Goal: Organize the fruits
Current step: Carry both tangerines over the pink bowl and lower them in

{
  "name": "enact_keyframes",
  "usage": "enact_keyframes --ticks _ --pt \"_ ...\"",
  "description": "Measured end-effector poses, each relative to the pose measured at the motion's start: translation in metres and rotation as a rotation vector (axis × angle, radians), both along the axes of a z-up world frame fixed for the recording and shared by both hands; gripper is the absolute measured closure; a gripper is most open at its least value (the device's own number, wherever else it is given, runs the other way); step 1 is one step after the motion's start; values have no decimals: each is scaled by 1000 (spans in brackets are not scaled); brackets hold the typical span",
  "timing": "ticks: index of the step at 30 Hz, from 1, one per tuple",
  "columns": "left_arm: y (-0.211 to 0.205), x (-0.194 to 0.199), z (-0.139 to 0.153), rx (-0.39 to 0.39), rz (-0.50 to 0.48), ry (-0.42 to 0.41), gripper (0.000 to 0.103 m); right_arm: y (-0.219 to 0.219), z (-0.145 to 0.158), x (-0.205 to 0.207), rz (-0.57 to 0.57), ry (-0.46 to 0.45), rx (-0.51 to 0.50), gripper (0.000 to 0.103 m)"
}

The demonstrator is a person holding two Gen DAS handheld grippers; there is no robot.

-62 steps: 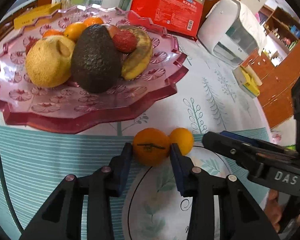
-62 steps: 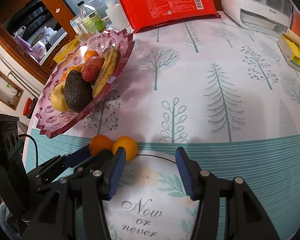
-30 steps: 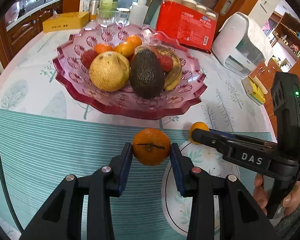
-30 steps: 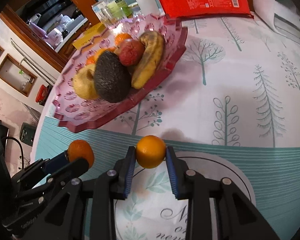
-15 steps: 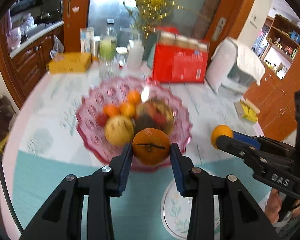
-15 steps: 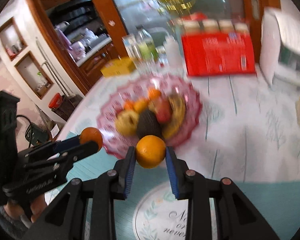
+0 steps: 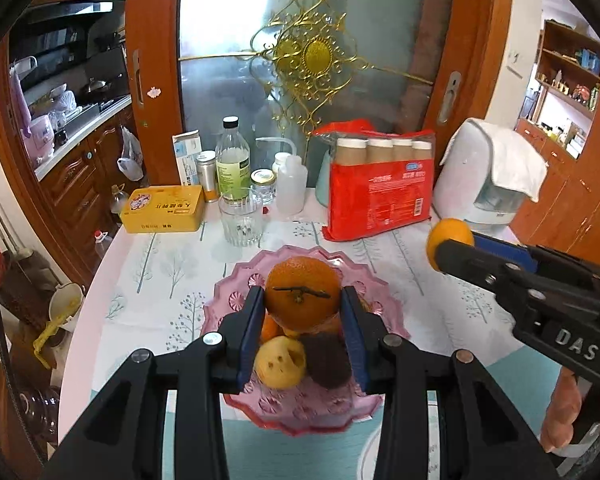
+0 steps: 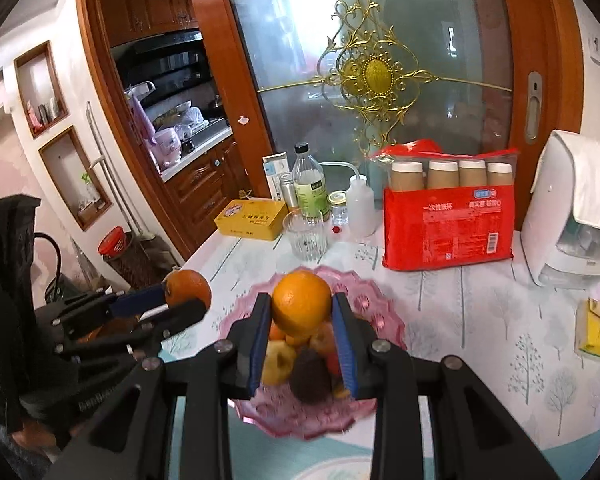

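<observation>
A stem-marked orange (image 7: 302, 293) is clamped between the narrowly spaced blue pads of the left gripper (image 7: 302, 334) and is held in the air above the pink glass fruit plate (image 7: 236, 300). A smoother orange (image 8: 301, 303) is pinched in the same way by the right gripper (image 8: 302, 346), whose jaws are almost closed around it, and it too is seen over the plate. In the left wrist view the right gripper appears at the right side with its fruit at the tip; in the right wrist view the left gripper appears at the left side with its own fruit. On the plate a yellow dented fruit (image 7: 279, 362), a dark avocado (image 7: 327, 360) and further small orange fruits are piled together, partly hidden behind the gripper fingers. The plate is set on the tabletop (image 7: 432, 312), which is covered by a white cloth printed with trees, toward its near edge. Along the far edge a yellow tin (image 7: 162, 209), a clear glass (image 7: 241, 220), a bottle with a green label (image 7: 232, 164), a white squeeze bottle (image 7: 289, 184), a red pack of paper cups (image 7: 378, 188) and a white appliance (image 7: 488, 180) under a cloth are lined up. Part of a person's hand (image 7: 560, 412) is seen beneath the right gripper.
</observation>
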State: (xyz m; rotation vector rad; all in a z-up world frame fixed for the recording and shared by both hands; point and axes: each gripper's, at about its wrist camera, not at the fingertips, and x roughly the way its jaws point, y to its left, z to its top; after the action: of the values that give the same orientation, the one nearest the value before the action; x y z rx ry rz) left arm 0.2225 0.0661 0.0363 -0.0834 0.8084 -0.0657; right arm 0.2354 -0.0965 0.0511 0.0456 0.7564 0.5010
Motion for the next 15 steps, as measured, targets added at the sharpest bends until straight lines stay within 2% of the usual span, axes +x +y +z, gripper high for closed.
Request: enact_keyframes --ticks 5,10,15 --pt "4 28 -37 -7 1 75 66 15 -43 36 -39 93 -20 72" --pt "13 50 -87 -24 22 176 66 22 -96 56 -65 190 -61 72" --pt "14 63 -123 -15 16 240 66 24 -130 68 -88 245 -108 72"
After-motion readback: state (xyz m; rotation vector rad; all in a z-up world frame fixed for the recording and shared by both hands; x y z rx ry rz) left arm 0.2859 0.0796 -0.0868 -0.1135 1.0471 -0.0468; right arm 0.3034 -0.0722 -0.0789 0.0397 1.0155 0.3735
